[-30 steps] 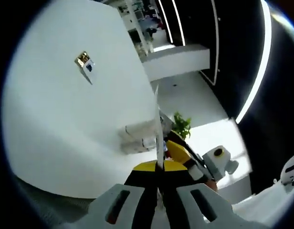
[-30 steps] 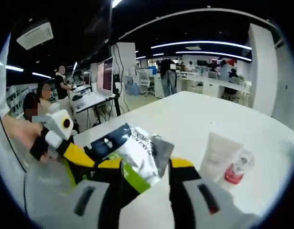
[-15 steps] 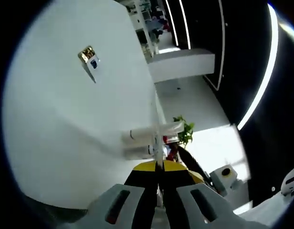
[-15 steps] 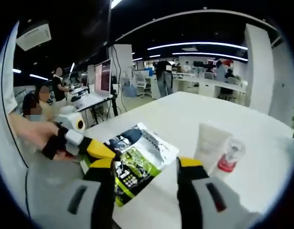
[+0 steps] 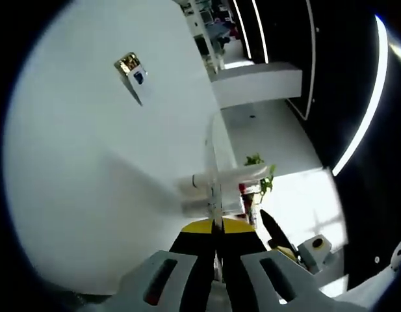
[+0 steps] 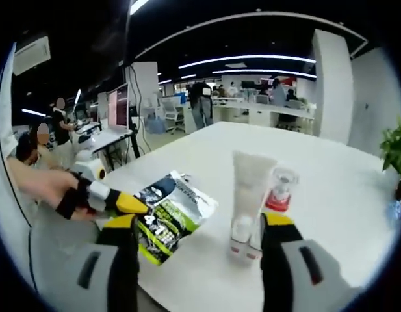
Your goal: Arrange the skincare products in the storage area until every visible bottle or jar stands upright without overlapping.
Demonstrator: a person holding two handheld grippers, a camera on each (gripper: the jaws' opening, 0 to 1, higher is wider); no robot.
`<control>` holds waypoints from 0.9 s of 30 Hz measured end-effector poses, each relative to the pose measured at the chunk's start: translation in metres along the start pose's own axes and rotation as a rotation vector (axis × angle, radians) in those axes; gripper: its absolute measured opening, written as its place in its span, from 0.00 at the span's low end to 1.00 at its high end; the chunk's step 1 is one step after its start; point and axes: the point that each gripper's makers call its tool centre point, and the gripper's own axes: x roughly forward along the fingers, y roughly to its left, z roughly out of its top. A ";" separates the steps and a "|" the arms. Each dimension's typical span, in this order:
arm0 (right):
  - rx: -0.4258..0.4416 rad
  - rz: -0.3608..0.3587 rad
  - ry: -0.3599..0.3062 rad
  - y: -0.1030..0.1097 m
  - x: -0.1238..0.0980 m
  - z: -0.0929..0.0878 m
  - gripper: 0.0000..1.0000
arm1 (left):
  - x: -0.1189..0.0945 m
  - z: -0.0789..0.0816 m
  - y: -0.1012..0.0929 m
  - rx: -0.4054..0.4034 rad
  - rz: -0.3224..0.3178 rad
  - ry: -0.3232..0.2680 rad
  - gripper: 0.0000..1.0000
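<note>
Jaws of the left gripper (image 5: 214, 244) are pressed together on the edge of a thin sachet (image 5: 213, 172), which rises edge-on from between them in the left gripper view. Jaws of the right gripper (image 6: 199, 229) stand wide apart with nothing between them. In the right gripper view the same sachet (image 6: 166, 215) shows its printed face, dark and green with white lettering, held just above the near part of the white desk (image 6: 330, 195) by the left gripper (image 6: 99, 200), which enters from the left with a person's hand (image 6: 38, 185) behind it.

Beyond the sachet, near the middle of the desk, a white tube (image 6: 247, 198) stands upright on its cap, between the open jaws as the camera sees it but farther off than their tips. Just beside it, on its far right, stands a small clear bottle with red contents (image 6: 279, 190), also upright; whether the two touch cannot be told. In the left gripper view the white tube (image 5: 229, 177) appears behind the sachet's edge, with the red of the small bottle (image 5: 243, 189) near it.

Far across the desk in the left gripper view lies a small gold-and-blue packet (image 5: 134, 70), well apart from the other items. A green potted plant (image 6: 396, 149) sits at the desk's right edge. Behind the desk, an office with monitors, ceiling light strips and several people is visible.
</note>
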 end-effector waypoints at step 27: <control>0.084 -0.125 0.043 -0.038 -0.023 -0.029 0.91 | 0.036 -0.005 0.053 0.037 0.165 0.008 0.00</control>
